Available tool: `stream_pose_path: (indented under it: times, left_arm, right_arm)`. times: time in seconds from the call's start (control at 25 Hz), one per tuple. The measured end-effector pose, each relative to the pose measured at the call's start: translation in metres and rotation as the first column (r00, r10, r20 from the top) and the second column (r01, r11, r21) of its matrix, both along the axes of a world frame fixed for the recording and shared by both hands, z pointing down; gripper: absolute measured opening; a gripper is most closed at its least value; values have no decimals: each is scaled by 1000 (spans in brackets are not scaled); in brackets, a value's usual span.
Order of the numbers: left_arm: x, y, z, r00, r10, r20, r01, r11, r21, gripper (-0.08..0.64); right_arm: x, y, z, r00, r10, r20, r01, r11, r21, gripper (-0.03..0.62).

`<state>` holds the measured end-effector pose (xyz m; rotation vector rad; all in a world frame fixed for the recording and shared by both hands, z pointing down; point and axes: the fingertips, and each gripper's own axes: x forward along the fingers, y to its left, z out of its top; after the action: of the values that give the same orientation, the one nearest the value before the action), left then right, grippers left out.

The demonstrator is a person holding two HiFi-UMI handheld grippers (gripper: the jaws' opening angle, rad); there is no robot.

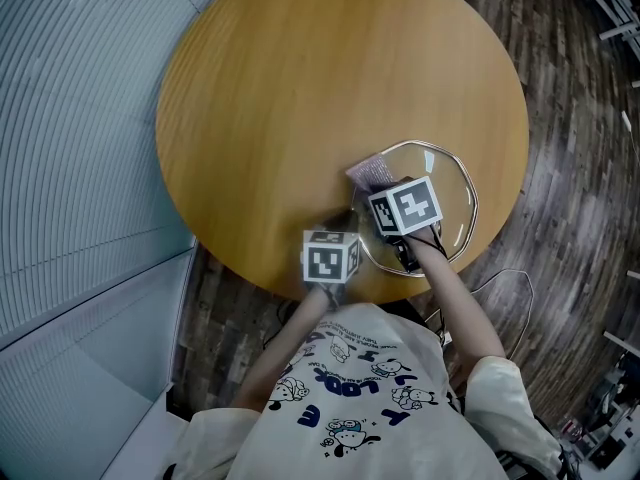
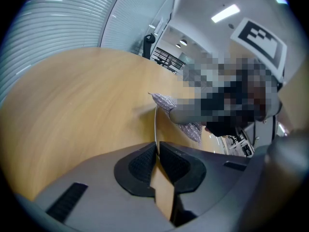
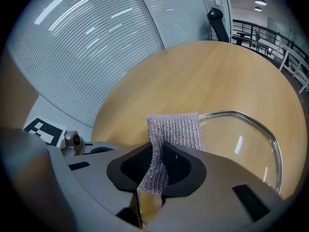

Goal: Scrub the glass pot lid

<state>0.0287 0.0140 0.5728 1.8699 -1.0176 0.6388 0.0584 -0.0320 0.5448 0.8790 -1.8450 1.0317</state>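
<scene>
The glass pot lid [image 1: 448, 190] lies on the round wooden table [image 1: 300, 88], near its right front edge. My left gripper [image 2: 157, 147] is shut on the lid's thin metal rim [image 2: 156, 124], at the lid's left side. A silver mesh scrub cloth [image 3: 174, 131] is pinched in my shut right gripper [image 3: 160, 152]. The cloth stands up from the jaws and hangs over the glass [image 3: 241, 146]. In the head view the cloth [image 1: 370, 173] sits at the lid's far left edge, just beyond the right marker cube [image 1: 405, 208]. The left marker cube [image 1: 330, 256] is at the table's front edge.
A ribbed glass wall [image 1: 70, 148] runs along the table's left. Dark wood-plank floor [image 1: 570, 168] lies to the right, with a cable [image 1: 505, 280] on it near the person's arm. An office chair [image 3: 216, 21] stands beyond the table.
</scene>
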Motion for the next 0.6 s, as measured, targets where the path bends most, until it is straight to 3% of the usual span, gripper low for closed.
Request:
stream_pose_path:
  times: [0.6]
  left_arm:
    - [-3,-2,0,1000,-5,1,5,1000,-8,31]
  right_arm:
    - [10,-21,-1,1000,23,-20,-23,1000,-8,76]
